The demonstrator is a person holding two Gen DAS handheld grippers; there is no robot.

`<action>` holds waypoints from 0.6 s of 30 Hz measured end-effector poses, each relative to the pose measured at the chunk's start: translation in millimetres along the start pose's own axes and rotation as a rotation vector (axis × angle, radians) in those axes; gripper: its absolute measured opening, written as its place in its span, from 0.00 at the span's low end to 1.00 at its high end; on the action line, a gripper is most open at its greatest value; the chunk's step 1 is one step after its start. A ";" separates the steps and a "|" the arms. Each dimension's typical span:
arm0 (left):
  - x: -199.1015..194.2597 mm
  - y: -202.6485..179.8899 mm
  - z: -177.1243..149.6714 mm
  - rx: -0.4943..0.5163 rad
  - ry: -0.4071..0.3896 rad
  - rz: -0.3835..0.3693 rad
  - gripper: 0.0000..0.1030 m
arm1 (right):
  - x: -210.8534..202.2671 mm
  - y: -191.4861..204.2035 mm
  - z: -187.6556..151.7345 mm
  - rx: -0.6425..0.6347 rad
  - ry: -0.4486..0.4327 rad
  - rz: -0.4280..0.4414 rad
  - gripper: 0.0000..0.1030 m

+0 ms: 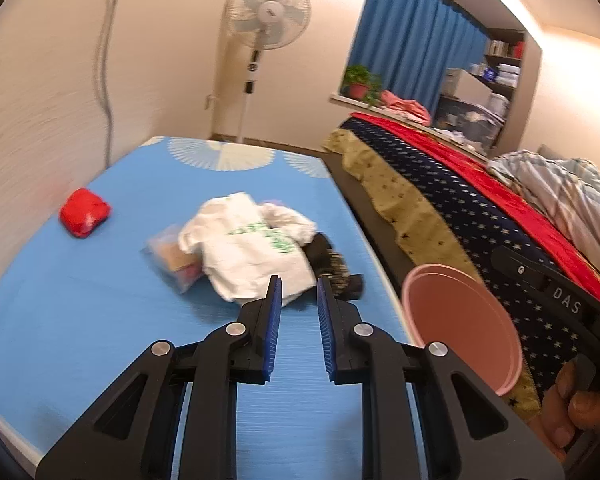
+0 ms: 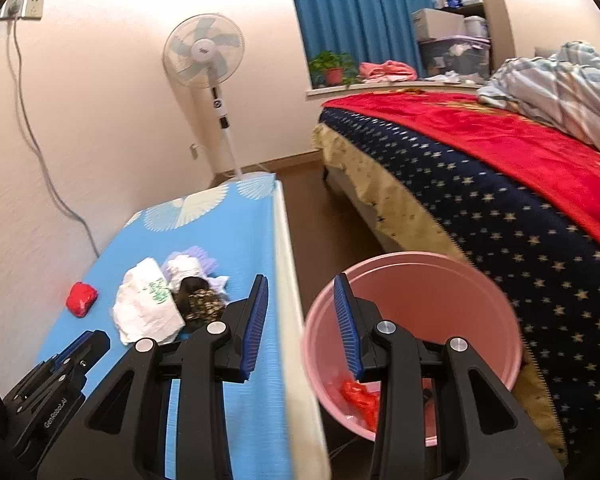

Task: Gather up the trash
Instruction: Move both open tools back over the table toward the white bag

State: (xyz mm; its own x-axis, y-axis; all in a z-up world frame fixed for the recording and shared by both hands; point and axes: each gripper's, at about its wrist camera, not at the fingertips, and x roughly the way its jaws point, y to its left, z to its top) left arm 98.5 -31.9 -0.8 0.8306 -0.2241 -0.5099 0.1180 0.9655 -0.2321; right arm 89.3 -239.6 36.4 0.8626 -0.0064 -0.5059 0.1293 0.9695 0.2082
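On the blue table (image 1: 100,320) lie a red crumpled wad (image 1: 85,212), a white plastic bag with green print (image 1: 252,248), a clear bag with brown and pink contents (image 1: 176,258) and a dark patterned scrap (image 1: 332,264). My left gripper (image 1: 299,284) hovers just short of the white bag, open, nothing between its blue pads. My right gripper (image 2: 300,278) is open and empty, straddling the table's right edge and the pink bucket (image 2: 412,258) on the floor. Red trash (image 2: 358,398) lies in the bucket. The wad (image 2: 82,298) and white bag (image 2: 144,308) also show here.
A bed with a star-patterned blanket (image 2: 500,220) and red cover stands right of the bucket. A standing fan (image 2: 204,52) is beyond the table's far end, and a cable hangs down the left wall. My left gripper's body (image 2: 60,372) shows at lower left.
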 end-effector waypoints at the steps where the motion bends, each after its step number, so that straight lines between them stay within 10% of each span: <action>1: 0.7 1.8 0.5 -0.004 -0.001 0.008 0.18 | 2.7 2.4 -0.7 -0.001 0.004 0.007 0.34; 18: 36.6 42.8 -2.7 -0.123 0.042 0.118 0.29 | 70.9 33.5 -12.2 -0.004 0.113 0.126 0.34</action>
State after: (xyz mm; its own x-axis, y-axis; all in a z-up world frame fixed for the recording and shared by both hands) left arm 132.5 0.9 -31.6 0.8111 -0.1183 -0.5729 -0.0484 0.9624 -0.2672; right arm 148.8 -204.6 -2.7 0.8113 0.1430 -0.5669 0.0211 0.9618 0.2729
